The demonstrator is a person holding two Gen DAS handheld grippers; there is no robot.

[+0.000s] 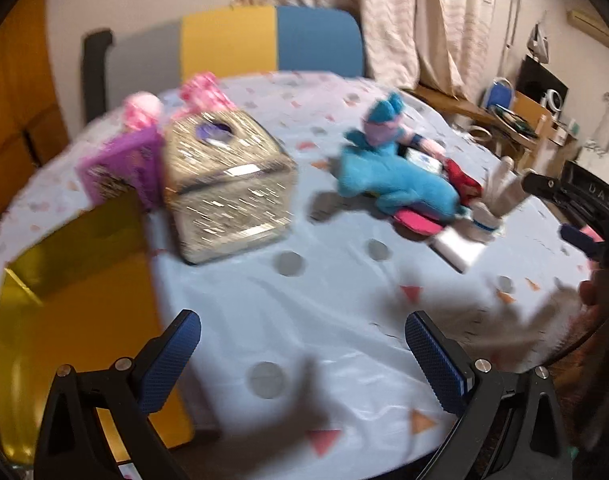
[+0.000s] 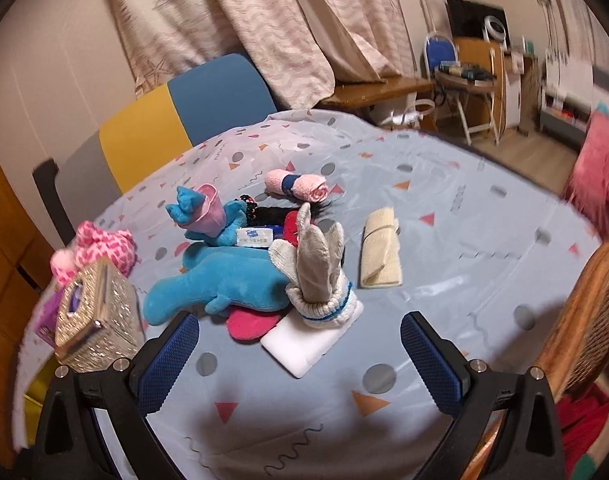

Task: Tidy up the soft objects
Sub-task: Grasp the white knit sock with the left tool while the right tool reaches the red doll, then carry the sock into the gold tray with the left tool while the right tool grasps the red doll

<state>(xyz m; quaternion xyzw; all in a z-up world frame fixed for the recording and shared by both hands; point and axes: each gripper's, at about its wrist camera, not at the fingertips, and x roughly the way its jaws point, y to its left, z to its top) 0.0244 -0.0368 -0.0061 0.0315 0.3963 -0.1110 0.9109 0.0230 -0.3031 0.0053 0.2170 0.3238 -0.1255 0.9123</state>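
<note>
**Both tools spread above the pile**

Left tool (image 1: pixel 302 354) and right tool (image 2: pixel 299 356) hover low, fingers apart, holding nothing. Blue plush toy (image 2: pixel 220 286) lies mid-tabletop (image 2: pixel 444 240) beside a rolled cream towel (image 2: pixel 380 248); curtains (image 2: pixel 264 20) hang behind.

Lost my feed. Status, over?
Left gripper and right gripper open, empty. Blue plush toy untouched in pile on table. Nothing blocking it.
</note>
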